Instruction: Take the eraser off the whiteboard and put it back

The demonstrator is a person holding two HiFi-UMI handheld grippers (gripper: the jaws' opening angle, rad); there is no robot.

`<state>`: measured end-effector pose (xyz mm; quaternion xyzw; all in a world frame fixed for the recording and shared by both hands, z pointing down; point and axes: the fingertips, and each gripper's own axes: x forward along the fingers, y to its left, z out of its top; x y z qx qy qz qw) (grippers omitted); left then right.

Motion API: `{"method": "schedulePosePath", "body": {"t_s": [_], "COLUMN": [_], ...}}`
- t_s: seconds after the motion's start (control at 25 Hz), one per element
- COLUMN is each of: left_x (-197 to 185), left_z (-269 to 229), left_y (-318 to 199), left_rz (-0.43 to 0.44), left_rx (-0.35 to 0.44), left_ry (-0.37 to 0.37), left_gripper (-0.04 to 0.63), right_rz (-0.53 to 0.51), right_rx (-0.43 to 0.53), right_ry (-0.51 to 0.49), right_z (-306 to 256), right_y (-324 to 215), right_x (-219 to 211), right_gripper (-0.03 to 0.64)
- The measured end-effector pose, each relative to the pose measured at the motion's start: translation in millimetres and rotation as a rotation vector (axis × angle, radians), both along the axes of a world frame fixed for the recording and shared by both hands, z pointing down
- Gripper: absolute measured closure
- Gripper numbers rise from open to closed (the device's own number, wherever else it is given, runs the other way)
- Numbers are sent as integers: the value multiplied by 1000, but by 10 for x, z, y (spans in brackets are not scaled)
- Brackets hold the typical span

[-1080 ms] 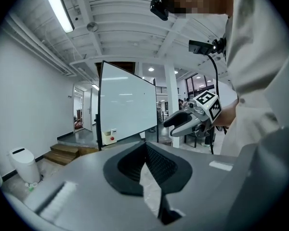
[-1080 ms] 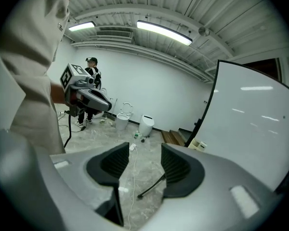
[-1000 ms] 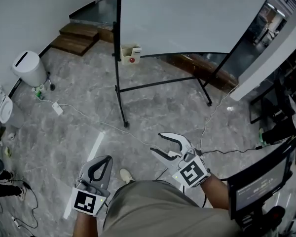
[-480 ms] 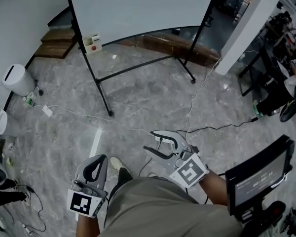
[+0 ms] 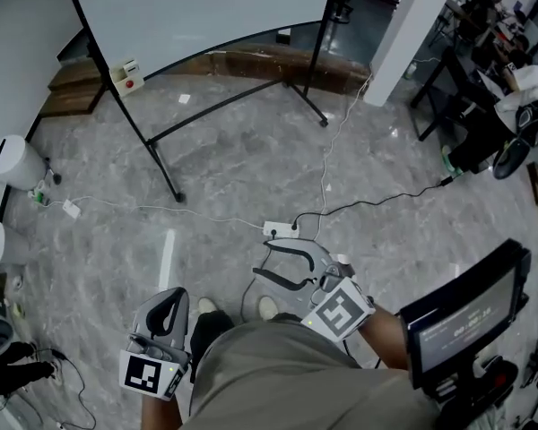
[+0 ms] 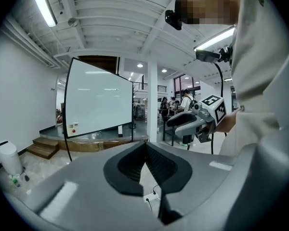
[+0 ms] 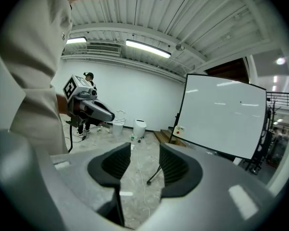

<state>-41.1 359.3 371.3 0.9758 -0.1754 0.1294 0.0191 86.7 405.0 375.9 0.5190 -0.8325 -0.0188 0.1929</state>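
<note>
Whiteboard, a large white panel on a black stand, rises at the far side of the grey marble floor, well apart from us. We hold 2 grey grippers low in front of our body. The right gripper has its fingers spread with nothing between them, though they have just been closing a little. The left gripper has its fingers pressed together at the tips, empty. Smallest, the cream eraser with a red dot hangs at the board's lower left corner, against the stand's pole.
</note>
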Motion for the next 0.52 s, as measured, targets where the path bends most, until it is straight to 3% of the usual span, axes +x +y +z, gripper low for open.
{"method": "schedulePosePath", "body": {"t_s": [0.24, 0.52], "left_x": [33, -445], "left_z": [-183, -307], "left_y": [-44, -240], "left_rz": [84, 96], "left_rx": [32, 37], "left_ry": [42, 35], "left_gripper": [589, 589], "right_rz": [81, 50], "right_rx": [-1, 6], "right_ry": [4, 22], "right_z": [-84, -221], "right_y": [74, -161], "right_x": [-75, -644], "right_gripper": [428, 428]}}
